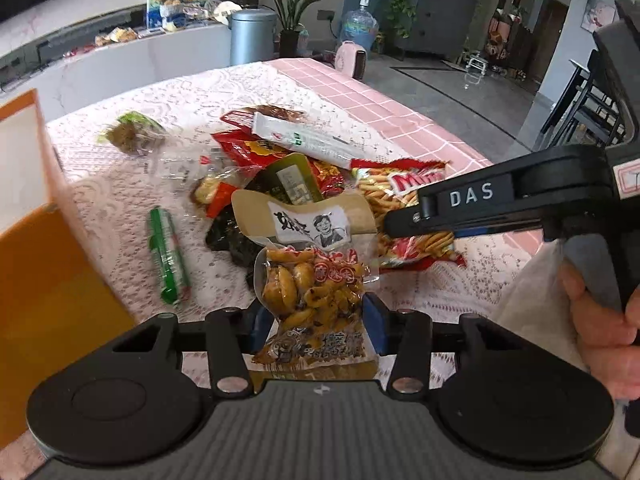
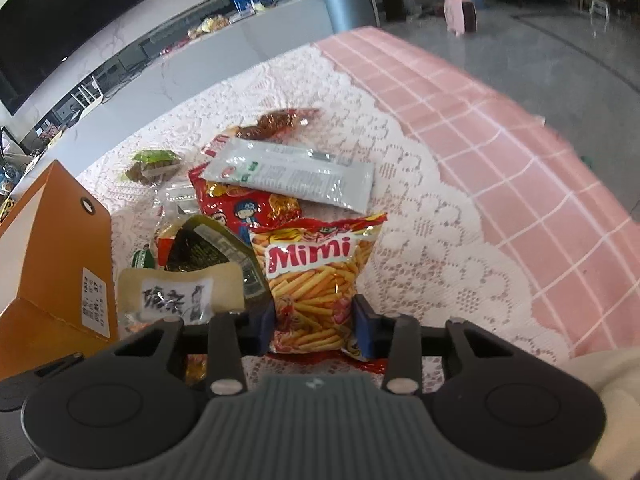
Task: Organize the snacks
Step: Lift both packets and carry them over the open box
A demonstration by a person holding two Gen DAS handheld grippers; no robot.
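My left gripper is shut on a clear packet of yellow-brown snacks with a tan header and holds it over the snack pile. My right gripper is shut on the lower part of the red Mimi bag of sticks, which also shows in the left wrist view under the right gripper's black arm. The pile holds a red cartoon bag, a white pouch, a dark green packet, a green tube and a small green packet.
An open orange box stands at the left of the pile, also in the left wrist view. The table has a white lace cloth over a pink checked cloth. Its far edge drops to the floor at right.
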